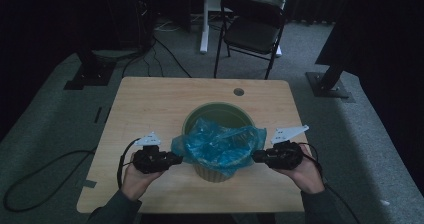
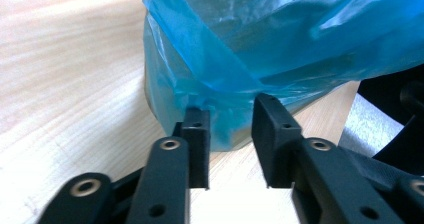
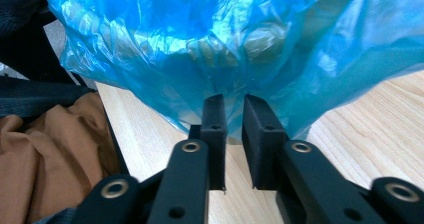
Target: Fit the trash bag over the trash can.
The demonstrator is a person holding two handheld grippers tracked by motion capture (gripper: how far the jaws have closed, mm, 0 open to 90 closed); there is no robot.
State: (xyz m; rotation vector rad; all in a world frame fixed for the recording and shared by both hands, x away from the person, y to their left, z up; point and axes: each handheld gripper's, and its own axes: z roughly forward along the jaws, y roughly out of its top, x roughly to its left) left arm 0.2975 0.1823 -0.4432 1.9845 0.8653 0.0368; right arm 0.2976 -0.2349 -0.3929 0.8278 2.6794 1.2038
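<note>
Blue plastic bin liner (image 1: 220, 143) draped the small bin (image 1: 218, 115) at frame centre. Left gripper (image 2: 231, 119) and right gripper (image 3: 234, 115) stood narrowly parted at its hem, gripping nothing. Judged step: fitting the liner; next, re-pinch the hem and pull down.

Bin (image 1: 215, 115) wall mostly hidden under blue bag (image 1: 220, 144); bag top cut off by edge in both gripper views.

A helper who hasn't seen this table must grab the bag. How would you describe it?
On the wooden table, between the two grippers, stands a round bin. The bag is draped over its near rim: thin, crinkly, see-through blue plastic, the one bright thing there.
</note>
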